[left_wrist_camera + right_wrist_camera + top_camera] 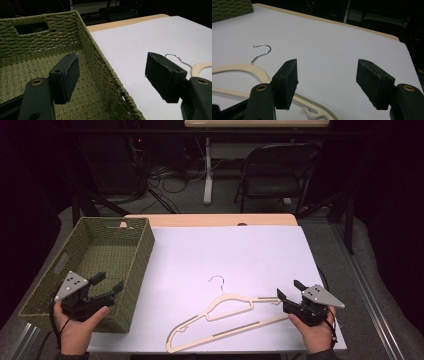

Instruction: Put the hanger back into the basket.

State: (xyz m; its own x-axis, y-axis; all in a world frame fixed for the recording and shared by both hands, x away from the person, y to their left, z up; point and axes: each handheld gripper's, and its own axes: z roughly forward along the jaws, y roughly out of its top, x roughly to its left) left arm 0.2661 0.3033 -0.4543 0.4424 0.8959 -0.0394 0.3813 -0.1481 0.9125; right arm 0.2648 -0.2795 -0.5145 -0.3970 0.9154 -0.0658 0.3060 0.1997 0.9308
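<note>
Nearest the high view's lens, two black two-jaw grippers are held low, both released with nothing between the jaws: the left gripper [106, 283] is poised above the right-hand rim of the one green woven rectangular basket [142, 251], and the right gripper [290, 290] is set just beside the one cream plastic clothes hanger with a wire hook [220, 320]. The hanger lies flat on the white table sheet [235, 250], its near end just ahead of the right jaws and to their left, seemingly so that it can be grasped there. The basket is empty beneath the left jaws, probably placed to receive it.
</note>
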